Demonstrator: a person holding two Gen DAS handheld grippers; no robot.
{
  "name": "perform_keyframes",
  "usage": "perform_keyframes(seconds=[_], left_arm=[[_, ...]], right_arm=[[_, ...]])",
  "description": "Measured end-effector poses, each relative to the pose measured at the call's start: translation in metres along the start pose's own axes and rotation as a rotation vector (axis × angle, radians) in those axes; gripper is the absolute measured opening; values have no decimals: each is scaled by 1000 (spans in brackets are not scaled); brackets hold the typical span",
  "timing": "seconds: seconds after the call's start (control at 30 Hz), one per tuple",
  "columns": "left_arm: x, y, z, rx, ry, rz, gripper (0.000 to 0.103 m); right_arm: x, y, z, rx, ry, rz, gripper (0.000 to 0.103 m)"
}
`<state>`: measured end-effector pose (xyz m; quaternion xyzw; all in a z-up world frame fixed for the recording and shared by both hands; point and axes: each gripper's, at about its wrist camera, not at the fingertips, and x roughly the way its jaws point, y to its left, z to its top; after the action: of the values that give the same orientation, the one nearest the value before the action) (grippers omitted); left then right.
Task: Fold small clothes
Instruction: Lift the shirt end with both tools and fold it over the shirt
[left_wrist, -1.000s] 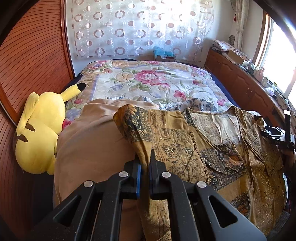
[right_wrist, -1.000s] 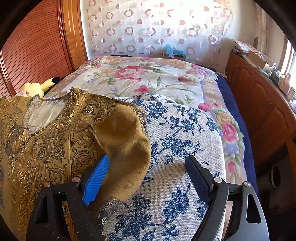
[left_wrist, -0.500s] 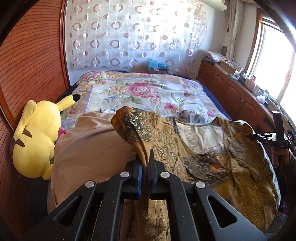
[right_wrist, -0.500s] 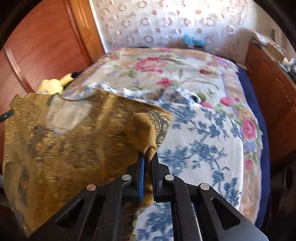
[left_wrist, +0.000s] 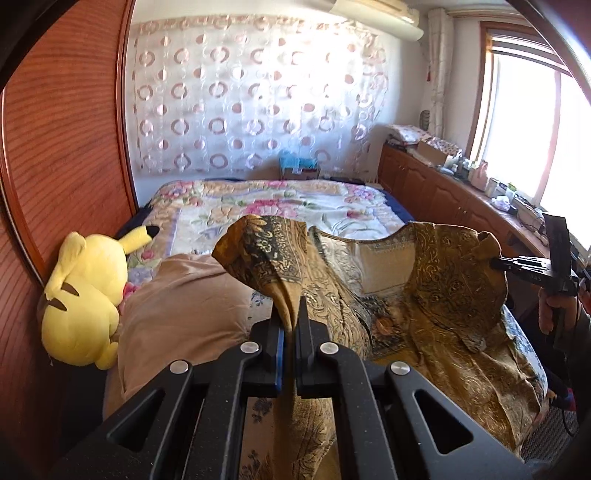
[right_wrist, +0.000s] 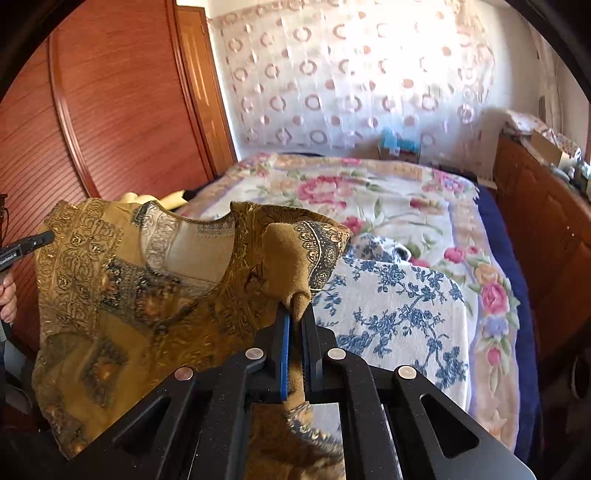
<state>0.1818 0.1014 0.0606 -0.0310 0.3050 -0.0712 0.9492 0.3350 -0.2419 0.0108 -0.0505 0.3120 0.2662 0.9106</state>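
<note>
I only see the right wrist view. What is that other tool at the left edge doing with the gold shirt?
Observer: The left tool is shut on a bunched corner of the gold shirt, holding it up.
Operator: What's under the shirt on that side?
Observer: A plain tan cloth lying on the bed.
Operator: And the yellow bit behind the shirt?
Observer: A yellow plush toy, lying beside the wooden wardrobe.

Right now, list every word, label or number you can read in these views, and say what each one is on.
None can be read for certain.
White lettering on the side of the right gripper, seen from the left wrist: too small to read.
White lettering on the side of the left gripper, seen from the right wrist: cut off and blurred.
The neck label inside the gold patterned top: too blurred to read.
</note>
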Motion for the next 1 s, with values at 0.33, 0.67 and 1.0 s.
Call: perform_keyframes(seconds=[0.33,0.67,1.0], left_arm=[[-53,-23,-29,73,-84,-20,5],[-87,-19,-73,55,-107,-27,5],[-117,-6,-132,3,-95,-17,5]], right_arm=[[-62,31,-56,-34,-124,0,5],[-93,30,-126,-5,-145,-18,5],[-142,33,-178,29,-141,-27,5]])
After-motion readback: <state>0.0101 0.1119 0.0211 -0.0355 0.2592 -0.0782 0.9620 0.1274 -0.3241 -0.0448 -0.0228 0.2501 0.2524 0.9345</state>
